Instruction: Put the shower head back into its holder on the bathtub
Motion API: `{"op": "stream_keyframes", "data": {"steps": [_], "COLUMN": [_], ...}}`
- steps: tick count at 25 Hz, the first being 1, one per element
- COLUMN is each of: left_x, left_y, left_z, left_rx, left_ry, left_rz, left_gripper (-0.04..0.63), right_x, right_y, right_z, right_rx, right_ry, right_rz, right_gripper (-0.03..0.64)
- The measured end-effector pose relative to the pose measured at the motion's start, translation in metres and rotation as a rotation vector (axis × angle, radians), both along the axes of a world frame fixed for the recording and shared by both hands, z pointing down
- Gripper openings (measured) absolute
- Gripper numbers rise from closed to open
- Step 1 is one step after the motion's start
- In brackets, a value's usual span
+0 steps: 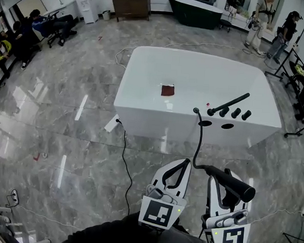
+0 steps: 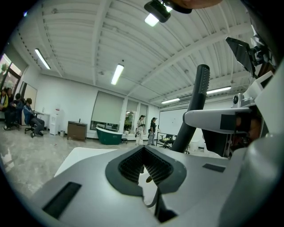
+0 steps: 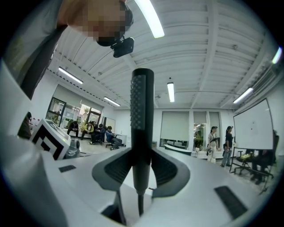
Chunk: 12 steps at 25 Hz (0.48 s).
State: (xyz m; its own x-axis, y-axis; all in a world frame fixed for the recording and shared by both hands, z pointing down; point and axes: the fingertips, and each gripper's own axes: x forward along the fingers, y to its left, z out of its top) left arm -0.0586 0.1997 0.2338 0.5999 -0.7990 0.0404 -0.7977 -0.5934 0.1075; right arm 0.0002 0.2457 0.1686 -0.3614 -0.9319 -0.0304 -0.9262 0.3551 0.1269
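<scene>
A white bathtub [image 1: 142,110] stands ahead on the marble floor. On its near right rim sit a black faucet [image 1: 227,104], black knobs [image 1: 235,113] and two dark holes [image 1: 204,123]. A black hose [image 1: 198,140] runs from the rim down to the black shower head [image 1: 238,187]. My right gripper [image 1: 226,176] is shut on that shower head, low and well short of the tub. In the right gripper view the shower head [image 3: 142,119] stands upright between the pads [image 3: 116,170]. My left gripper [image 1: 182,164] hangs beside it, shut on nothing. The left gripper view shows the shower head [image 2: 197,102] off to its right.
A dark red patch [image 1: 167,89] lies inside the tub. A black cable [image 1: 126,161] trails over the floor from the tub's near left corner. A dark green tub [image 1: 195,10] and a wooden cabinet [image 1: 131,2] stand at the back. People stand at the back right [image 1: 265,20] and sit at the left [image 1: 36,28].
</scene>
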Motion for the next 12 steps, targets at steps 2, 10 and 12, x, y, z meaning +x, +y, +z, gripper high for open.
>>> {"op": "stream_keyframes", "data": {"steps": [2,10,12], "left_x": [-0.005,0.003,0.006], "left_y": [-0.008,-0.041,-0.055], "left_z": [0.003,0.001,0.002], "left_rx": [-0.009,-0.037,-0.038], "left_ry": [0.011,0.017,0.008], "left_rz": [0.004,0.028,0.020], "left_gripper": [0.003,0.003,0.003], "right_x": [-0.006,0.009,0.015], "right_y": [-0.004,-0.038,-0.050], "right_z": [-0.001,-0.019,-0.020], "right_rx": [0.001,0.022,0.033], "right_ry": [0.006,0.030,0.023], "right_rz": [0.002,0.041,0.042], "right_gripper": [0.141,0.141,0.141]}}
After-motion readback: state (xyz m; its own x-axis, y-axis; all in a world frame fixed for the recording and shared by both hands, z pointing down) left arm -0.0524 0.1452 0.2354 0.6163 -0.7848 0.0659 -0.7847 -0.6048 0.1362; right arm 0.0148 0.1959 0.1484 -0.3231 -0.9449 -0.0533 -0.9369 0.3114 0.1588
